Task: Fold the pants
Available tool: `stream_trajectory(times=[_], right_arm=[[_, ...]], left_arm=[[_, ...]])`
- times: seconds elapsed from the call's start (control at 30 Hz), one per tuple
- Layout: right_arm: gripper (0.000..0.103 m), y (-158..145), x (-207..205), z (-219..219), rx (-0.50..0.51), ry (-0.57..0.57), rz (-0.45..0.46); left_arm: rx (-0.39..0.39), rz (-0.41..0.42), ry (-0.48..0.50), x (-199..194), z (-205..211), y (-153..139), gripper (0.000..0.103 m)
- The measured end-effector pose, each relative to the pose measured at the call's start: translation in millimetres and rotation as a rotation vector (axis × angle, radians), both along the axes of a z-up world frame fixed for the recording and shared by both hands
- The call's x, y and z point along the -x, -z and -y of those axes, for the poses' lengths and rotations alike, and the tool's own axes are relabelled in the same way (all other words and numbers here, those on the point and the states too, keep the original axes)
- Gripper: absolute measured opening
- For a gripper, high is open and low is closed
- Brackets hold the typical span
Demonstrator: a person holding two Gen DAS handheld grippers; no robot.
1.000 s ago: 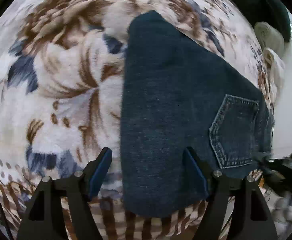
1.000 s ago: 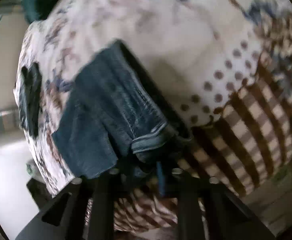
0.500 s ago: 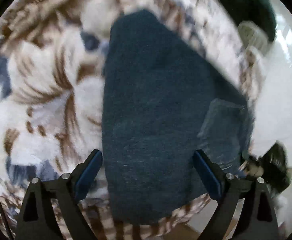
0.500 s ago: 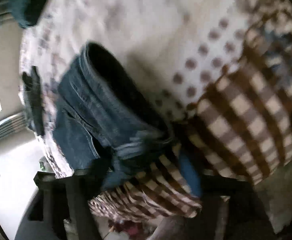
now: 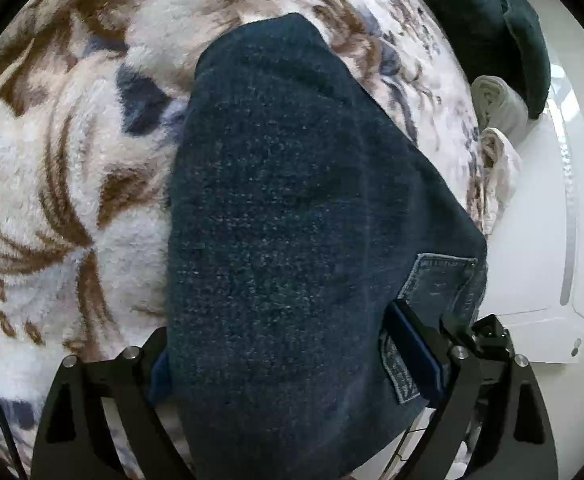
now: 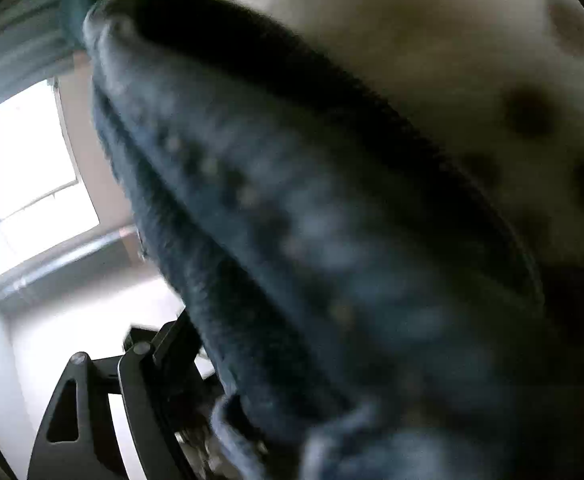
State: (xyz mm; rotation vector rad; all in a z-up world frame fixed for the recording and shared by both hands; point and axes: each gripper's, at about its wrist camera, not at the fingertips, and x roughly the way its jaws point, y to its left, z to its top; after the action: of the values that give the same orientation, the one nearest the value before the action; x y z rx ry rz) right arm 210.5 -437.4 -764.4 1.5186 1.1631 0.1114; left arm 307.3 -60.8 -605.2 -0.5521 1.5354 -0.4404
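Observation:
The dark blue jeans (image 5: 292,220) lie folded on a fleece blanket (image 5: 52,160) with brown and blue flowers, a back pocket (image 5: 440,284) at the right. My left gripper (image 5: 292,360) is open wide, its fingers (image 5: 412,352) on either side of the near end of the jeans. In the right wrist view the jeans (image 6: 312,260) fill the frame, blurred and very close. Only the left finger (image 6: 156,364) of my right gripper shows there. The denim hides the right finger.
A dark green cushion (image 5: 492,20) and rolled pale towels (image 5: 496,120) lie at the far right of the bed. A white floor (image 5: 540,240) shows past the bed's right edge. A bright window (image 6: 24,160) shows in the right wrist view.
My left gripper has moved forward so its open fingers straddle the jeans' near end. My right gripper has pushed in close against the denim, which now fills its view.

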Motion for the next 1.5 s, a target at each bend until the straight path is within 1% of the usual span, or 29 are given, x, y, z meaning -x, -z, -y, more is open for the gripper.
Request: stream_trajectory(times=[0.03, 0.1, 0.13, 0.17, 0.2, 0.23, 0.27, 0.33, 0.43, 0.5, 0.6, 0.67, 0.73, 0.8, 0.87, 0.93, 1.0, 1.03, 1.13, 1.2, 1.3, 1.37, 1.4, 1.43, 1.5], right_arm=[[0.085, -2, 1, -1, 0.012, 0.007, 0.006], [0.077, -12, 6, -5, 0.073, 0.026, -0.011], [0.067, -19, 8, -7, 0.107, 0.036, -0.027], [0.060, -32, 7, -9, 0.167, 0.028, -0.047], [0.056, -40, 6, -10, 0.188, 0.028, -0.050], [0.052, -50, 6, -12, 0.203, 0.033, -0.047], [0.049, -62, 4, -14, 0.224, 0.021, -0.034], [0.047, -83, 2, -14, 0.254, 0.007, -0.022], [0.045, -118, 1, -9, 0.304, -0.025, 0.016], [0.045, -138, 2, -8, 0.316, -0.043, 0.031], [0.045, -173, 1, -11, 0.337, -0.060, 0.069], [0.045, -199, -5, -15, 0.335, -0.049, 0.094], [0.045, -225, -24, -26, 0.347, -0.045, 0.128], [0.045, -240, -46, -41, 0.346, -0.035, 0.154], [0.045, -251, -75, -66, 0.330, -0.015, 0.181], [0.045, -258, -108, -93, 0.316, 0.002, 0.204], [0.045, -266, -145, -120, 0.311, 0.017, 0.231], [0.045, -268, -164, -136, 0.310, 0.022, 0.248], [0.045, -266, -223, -193, 0.295, 0.036, 0.270], [0.045, -257, -264, -216, 0.284, 0.037, 0.285], [0.045, -238, -321, -248, 0.263, 0.014, 0.303], [0.045, -218, -374, -272, 0.262, -0.010, 0.315], [0.045, -209, -377, -267, 0.250, -0.013, 0.319], [0.045, -197, -396, -278, 0.249, -0.022, 0.318], [0.045, -172, -428, -290, 0.251, -0.049, 0.322]], left_arm=[[-0.008, 0.009, 0.002, 2, -1, -2, 0.092], [-0.016, 0.062, -0.010, 3, 4, -6, 0.074], [-0.033, 0.085, -0.014, 6, 3, -11, 0.058], [-0.041, 0.088, -0.017, 8, 2, -16, 0.047], [-0.038, 0.091, -0.025, 7, 2, -18, 0.043], [-0.028, 0.099, -0.041, 11, -1, -27, 0.038], [-0.027, 0.105, -0.044, 13, -2, -32, 0.036], [-0.018, 0.110, -0.041, 19, -2, -44, 0.035], [0.020, 0.096, -0.044, 27, -1, -65, 0.033], [0.024, 0.124, -0.034, 27, 6, -88, 0.032], [0.043, 0.173, -0.024, 22, 3, -127, 0.032], [0.058, 0.208, -0.021, 12, -3, -153, 0.032], [0.062, 0.229, -0.024, -6, -13, -175, 0.032], [0.067, 0.257, -0.028, -24, -28, -192, 0.032], [0.050, 0.299, -0.026, -55, -47, -213, 0.032], [0.032, 0.326, -0.025, -87, -65, -227, 0.032], [0.018, 0.349, -0.024, -124, -93, -238, 0.032], [0.009, 0.363, -0.025, -151, -113, -243, 0.032], [-0.021, 0.377, -0.022, -212, -155, -245, 0.032], [-0.029, 0.377, -0.031, -245, -177, -241, 0.032], [-0.049, 0.387, -0.037, -306, -216, -225, 0.032], [-0.046, 0.386, -0.045, -332, -231, -209, 0.032], [-0.045, 0.387, -0.049, -344, -238, -201, 0.032], [-0.043, 0.393, -0.046, -362, -248, -187, 0.032], [-0.044, 0.393, -0.044, -381, -260, -163, 0.032]])
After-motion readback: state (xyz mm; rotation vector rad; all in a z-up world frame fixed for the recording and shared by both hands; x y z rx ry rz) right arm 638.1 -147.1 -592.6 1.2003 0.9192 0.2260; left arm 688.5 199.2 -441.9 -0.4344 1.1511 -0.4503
